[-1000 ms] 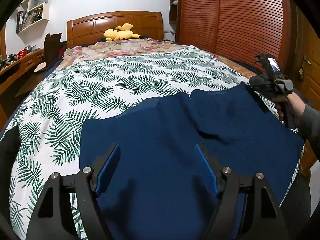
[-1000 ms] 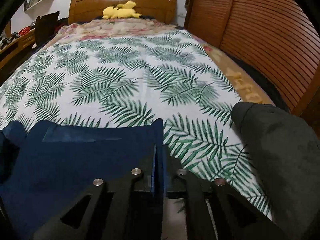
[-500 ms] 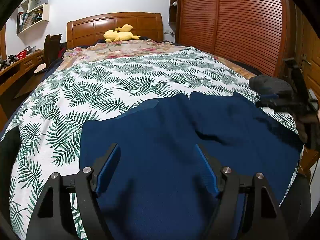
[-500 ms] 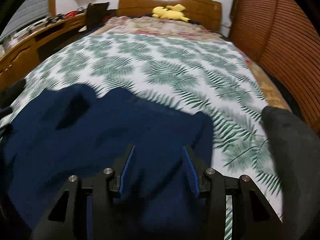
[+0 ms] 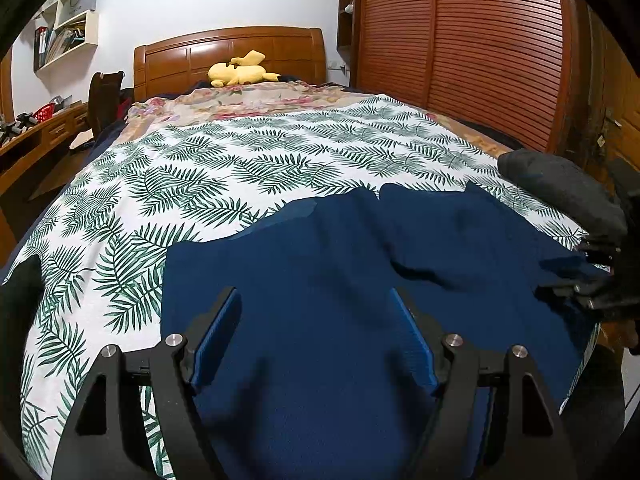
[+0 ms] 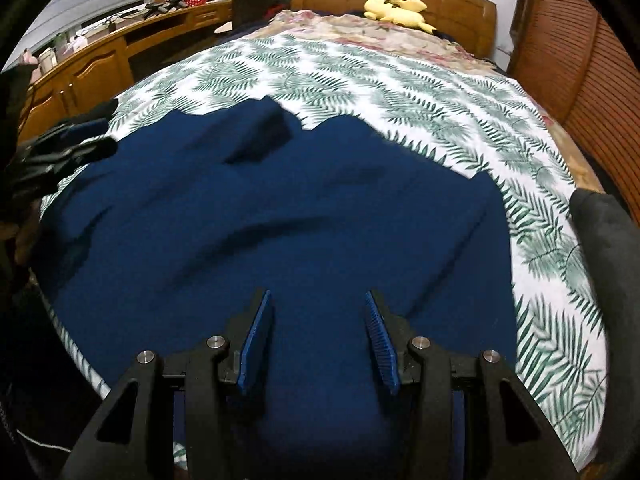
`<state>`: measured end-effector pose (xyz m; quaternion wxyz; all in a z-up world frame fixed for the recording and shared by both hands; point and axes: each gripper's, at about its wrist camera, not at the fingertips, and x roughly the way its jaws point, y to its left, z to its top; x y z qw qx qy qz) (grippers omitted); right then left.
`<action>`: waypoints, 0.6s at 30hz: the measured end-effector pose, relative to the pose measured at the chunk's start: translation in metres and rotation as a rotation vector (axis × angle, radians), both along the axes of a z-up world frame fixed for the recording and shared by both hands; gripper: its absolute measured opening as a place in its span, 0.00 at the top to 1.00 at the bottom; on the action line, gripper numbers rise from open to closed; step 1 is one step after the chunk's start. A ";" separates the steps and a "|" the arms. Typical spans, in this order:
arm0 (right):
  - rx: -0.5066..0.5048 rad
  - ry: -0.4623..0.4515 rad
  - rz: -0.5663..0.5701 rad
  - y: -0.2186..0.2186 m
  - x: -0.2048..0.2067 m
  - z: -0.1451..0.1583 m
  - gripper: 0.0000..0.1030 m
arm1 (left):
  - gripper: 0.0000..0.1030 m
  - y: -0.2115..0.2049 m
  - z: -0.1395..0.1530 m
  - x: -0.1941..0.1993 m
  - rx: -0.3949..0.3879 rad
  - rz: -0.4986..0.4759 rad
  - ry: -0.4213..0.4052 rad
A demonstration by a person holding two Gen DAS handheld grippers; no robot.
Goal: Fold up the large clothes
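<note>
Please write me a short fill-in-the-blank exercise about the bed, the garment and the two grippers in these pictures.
1. The garment spread on the leaf-print bedspread is dark ____ in colour.
2. The soft toy by the headboard is ____.
3. The jaws of the left gripper and of the right gripper stand ____.

Missing words: blue; yellow; open

Bed (image 5: 472, 132), palm-leaf cover (image 5: 224, 184); navy garment (image 5: 320, 304) spread at near end, grey cloth (image 5: 560, 188) beside.
</note>
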<state>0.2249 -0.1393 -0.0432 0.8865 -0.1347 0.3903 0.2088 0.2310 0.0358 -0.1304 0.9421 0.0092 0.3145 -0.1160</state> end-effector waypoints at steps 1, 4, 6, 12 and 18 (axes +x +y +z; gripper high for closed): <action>0.000 -0.002 0.002 0.001 -0.003 0.001 0.52 | 0.26 0.000 0.000 0.000 0.000 0.000 0.000; 0.017 0.003 0.011 0.005 -0.010 0.003 0.52 | 0.26 -0.001 0.000 -0.001 0.003 -0.002 -0.005; 0.021 0.002 0.019 0.004 -0.012 0.003 0.52 | 0.26 -0.001 0.000 -0.002 0.008 -0.001 -0.007; 0.011 0.029 0.027 0.007 -0.011 -0.020 0.51 | 0.26 -0.003 0.000 -0.002 0.018 0.007 -0.005; 0.031 0.004 0.024 0.007 -0.013 -0.028 0.49 | 0.26 0.003 0.005 -0.030 0.003 0.024 -0.012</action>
